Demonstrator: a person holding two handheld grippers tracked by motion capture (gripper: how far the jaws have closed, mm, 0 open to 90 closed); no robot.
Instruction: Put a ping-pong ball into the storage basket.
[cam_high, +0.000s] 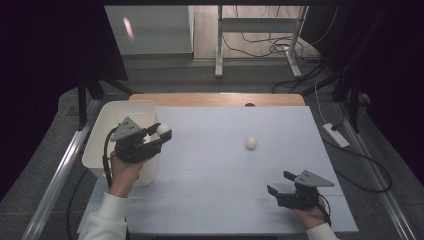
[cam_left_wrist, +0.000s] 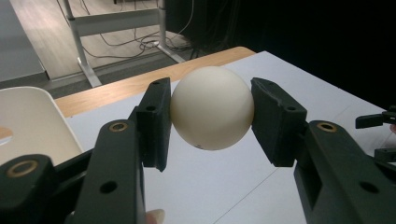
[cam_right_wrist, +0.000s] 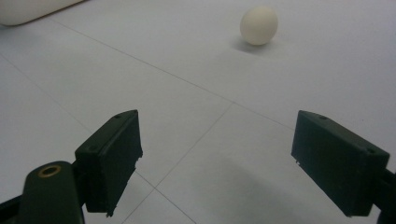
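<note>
The left gripper grasps a ball between its two jaws, and holds it in the air at the left of the high view, just beside the right rim of the white bin. I judge that the work is to put balls into this bin.

The risk I see is the grip itself. The ball is round, smooth and hard-looking, and the flat jaws touch it only at two small spots on its sides. If the hand tilts or moves fast, the ball could roll out between the jaws and drop on the desk before it is over the bin. It would then roll away easily.

The ball is cream-white, a little matt, with one tiny dark mark near its bottom.

A second ball lies alone on the desk, right of centre in the high view. The right gripper is released, jaws wide apart, low at the lower right, well apart from that ball.
</note>
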